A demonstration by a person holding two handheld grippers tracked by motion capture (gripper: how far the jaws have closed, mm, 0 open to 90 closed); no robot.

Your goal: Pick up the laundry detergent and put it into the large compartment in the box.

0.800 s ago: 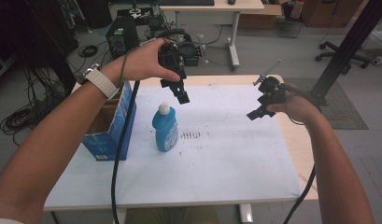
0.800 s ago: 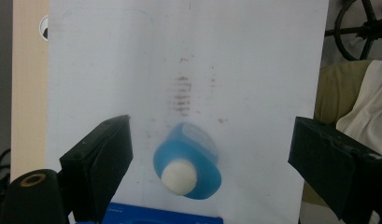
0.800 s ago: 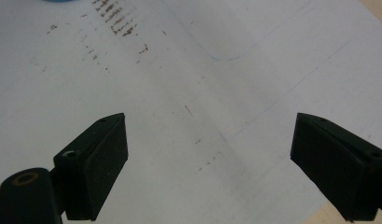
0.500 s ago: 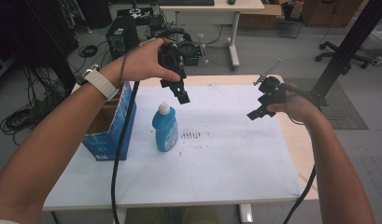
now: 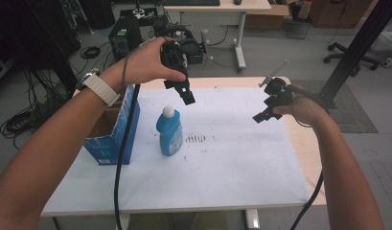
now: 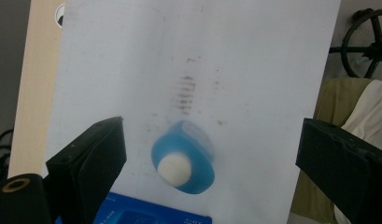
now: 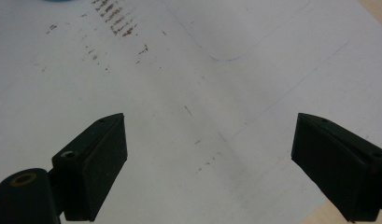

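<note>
A blue bottle [image 5: 169, 133] with a white cap stands upright on the white sheet [image 5: 232, 158], left of centre. My left gripper [image 5: 187, 97] hangs in the air above and just right of the bottle, pointing down. In the left gripper view the jaws stand wide apart, and the bottle [image 6: 188, 158] sits far below between them, untouched by the left gripper [image 6: 212, 135]. My right gripper [image 5: 261, 116] hovers over the sheet's right side, away from the bottle. The right gripper [image 7: 209, 123] is open, with bare sheet beneath it.
An open blue cardboard box [image 5: 112, 136] stands at the table's left edge, beside the bottle. Brown smudges [image 5: 196, 139] mark the sheet near the middle. Bare wooden tabletop [image 5: 308, 153] shows along the right edge. Desks, cables and chairs fill the floor behind.
</note>
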